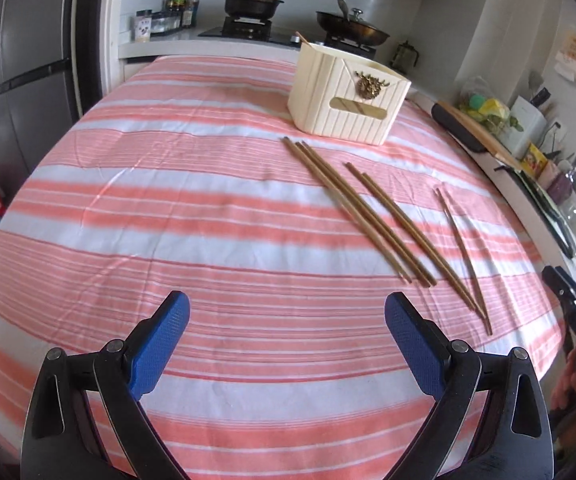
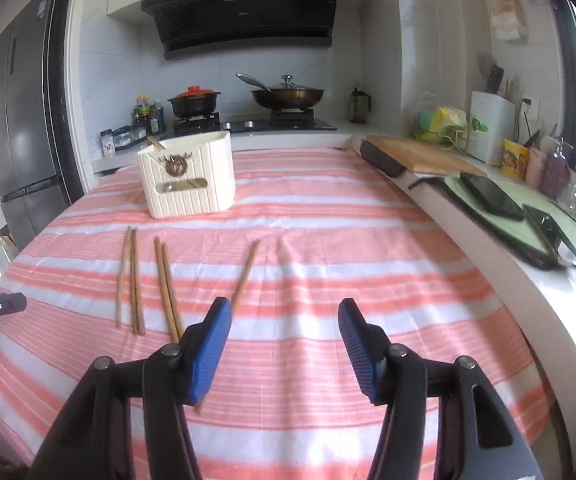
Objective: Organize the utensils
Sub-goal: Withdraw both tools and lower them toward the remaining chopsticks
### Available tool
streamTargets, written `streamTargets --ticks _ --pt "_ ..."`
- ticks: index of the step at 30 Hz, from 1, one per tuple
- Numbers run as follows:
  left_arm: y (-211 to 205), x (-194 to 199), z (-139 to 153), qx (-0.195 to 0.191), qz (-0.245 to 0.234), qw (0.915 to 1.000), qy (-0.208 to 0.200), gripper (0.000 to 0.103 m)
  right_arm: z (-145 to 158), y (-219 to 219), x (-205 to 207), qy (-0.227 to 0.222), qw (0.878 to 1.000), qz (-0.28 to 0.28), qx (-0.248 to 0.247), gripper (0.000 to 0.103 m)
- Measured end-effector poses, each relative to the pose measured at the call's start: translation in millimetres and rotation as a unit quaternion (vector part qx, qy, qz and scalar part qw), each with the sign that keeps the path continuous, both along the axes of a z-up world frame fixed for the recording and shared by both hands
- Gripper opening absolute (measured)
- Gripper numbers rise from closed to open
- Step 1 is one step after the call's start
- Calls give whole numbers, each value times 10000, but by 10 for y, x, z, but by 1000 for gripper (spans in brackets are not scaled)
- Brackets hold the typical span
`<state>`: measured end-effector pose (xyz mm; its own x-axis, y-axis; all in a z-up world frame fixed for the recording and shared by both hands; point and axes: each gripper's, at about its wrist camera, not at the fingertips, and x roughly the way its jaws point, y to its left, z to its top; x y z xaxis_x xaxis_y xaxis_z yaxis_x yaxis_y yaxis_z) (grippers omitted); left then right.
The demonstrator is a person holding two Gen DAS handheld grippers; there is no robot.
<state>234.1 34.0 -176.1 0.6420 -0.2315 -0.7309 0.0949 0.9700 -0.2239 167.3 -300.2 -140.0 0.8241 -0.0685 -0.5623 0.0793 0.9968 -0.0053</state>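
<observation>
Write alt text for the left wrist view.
Wooden chopsticks lie loose in small groups on a pink-and-white striped tablecloth, in front of a cream utensil holder with one stick already inside. The left gripper hovers in the foreground, jaws wide open and empty. A stove with pots sits behind.

Tabletop [image 1: 167, 208]: wide bare striped cloth on its left half, open passage. Obstacles: cream holder box [image 1: 348, 96] standing at the far side; chopsticks [image 1: 360, 216] lying loose in front of it, three groups with narrow gaps between. Right edge: raised counter ledge [image 2: 488, 248], crowded with a cutting board [image 2: 420, 152].
</observation>
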Motion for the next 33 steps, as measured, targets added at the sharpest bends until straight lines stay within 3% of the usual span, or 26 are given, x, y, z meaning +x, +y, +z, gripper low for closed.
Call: streamTargets --ticks 7,15,19,25,33 --pt "-206 62 -75 300 -8 9995 10 98 -158 -103 -15 -39 9999 -158 28 57" --pt "-376 187 -141 375 -5 9992 98 98 -259 -116 198 41 9999 57 103 57" --pt "-455 364 -51 316 -9 9995 9 98 -319 -176 244 93 9997 -24 224 57" --pt "-486 860 -73 47 366 9992 182 98 -365 -227 299 140 9995 -63 275 57" --pt "-644 1254 -340 627 615 9948 509 98 -416 -246 318 199 9991 -27 371 57"
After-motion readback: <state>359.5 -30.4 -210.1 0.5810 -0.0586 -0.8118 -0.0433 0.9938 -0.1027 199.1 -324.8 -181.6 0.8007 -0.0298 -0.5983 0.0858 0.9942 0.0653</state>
